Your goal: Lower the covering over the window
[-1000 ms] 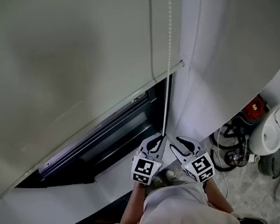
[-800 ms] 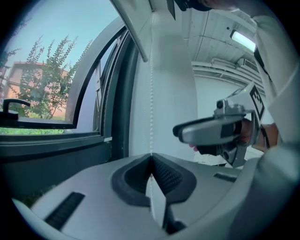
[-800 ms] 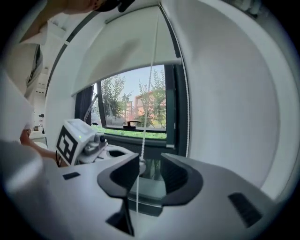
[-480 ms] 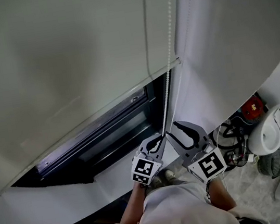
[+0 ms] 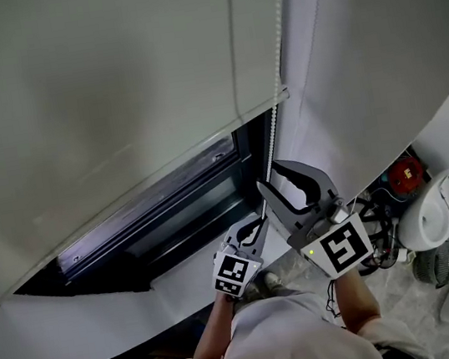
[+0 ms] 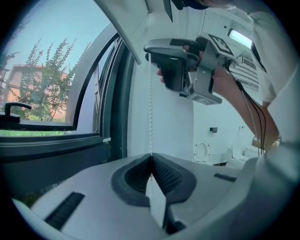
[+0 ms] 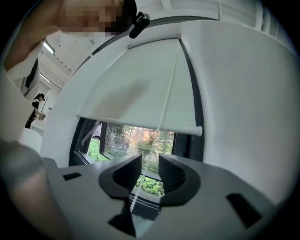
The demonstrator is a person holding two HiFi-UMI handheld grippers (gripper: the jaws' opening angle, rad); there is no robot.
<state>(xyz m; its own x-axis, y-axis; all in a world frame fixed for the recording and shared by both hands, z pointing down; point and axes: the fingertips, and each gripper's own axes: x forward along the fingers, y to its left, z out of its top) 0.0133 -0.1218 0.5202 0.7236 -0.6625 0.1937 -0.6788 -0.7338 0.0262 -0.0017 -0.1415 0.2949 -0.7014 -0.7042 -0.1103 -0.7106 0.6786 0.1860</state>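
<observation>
The blind [image 5: 112,108] covers the upper window [image 5: 171,217]. Our left gripper [image 5: 253,229] clenches the bead cord [image 5: 278,39] low down. Higher up, our right gripper [image 5: 287,177] has just been narrowing its jaws around the cord, which runs between them unpinched. We judge the next move is to clamp there and pull down.

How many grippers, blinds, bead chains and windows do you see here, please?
bead chain: 1
grippers: 2 (left gripper shut on the bead chain; right gripper jaws have been closing, chain between them, not gripped)
roller blind: 1
window: 1
total: 5
</observation>
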